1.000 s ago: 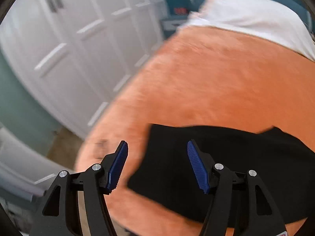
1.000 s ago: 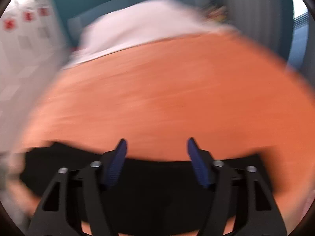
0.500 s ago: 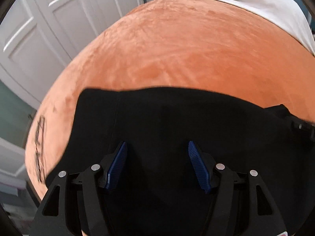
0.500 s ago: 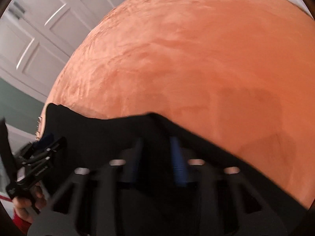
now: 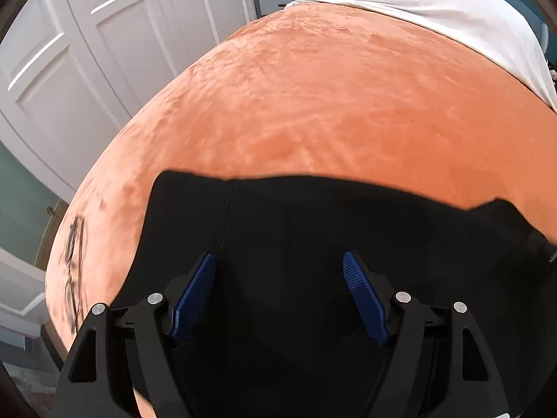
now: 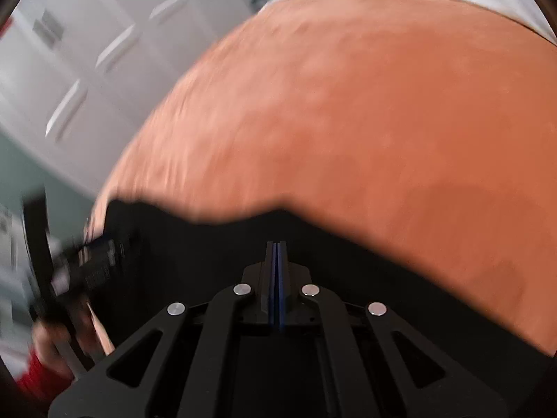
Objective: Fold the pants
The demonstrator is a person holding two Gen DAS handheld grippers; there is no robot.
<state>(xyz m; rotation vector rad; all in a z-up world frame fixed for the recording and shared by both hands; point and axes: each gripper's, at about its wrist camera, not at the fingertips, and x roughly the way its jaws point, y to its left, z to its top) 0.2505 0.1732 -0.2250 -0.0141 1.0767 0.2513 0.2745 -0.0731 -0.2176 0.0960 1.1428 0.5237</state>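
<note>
- At the far left of the left wrist view, white panelled doors [image 5: 104,52] are seen beside the bed, and a dark tangle, too blurred to be identified, lies on the near left edge of the orange blanket [image 5: 330,97].
- The black pants [image 5: 313,230] are spread low on that blanket, near its front edge, with a straight far edge and a lengthwise seam showing; they appear already laid over once, though the layers cannot be counted in the dark cloth.
- The left gripper [image 5: 278,292] is held over the pants with its blue pads spread wide; the jaws have just been opening, and nothing is pinched between them.
- In the right wrist view, the left gripper is glimpsed blurred at the left edge, carried by a hand [image 6: 59,341] with a red cuff.
- The right gripper [image 6: 276,271] is seen with its blue pads pressed flat together over the black cloth; no fabric is seen between them.
- A white sheet [image 5: 435,10] is seen at the far right end of the bed, well apart from the pants.
- The task is judged partly done: a fold seems made, and further folding and squaring remain.
</note>
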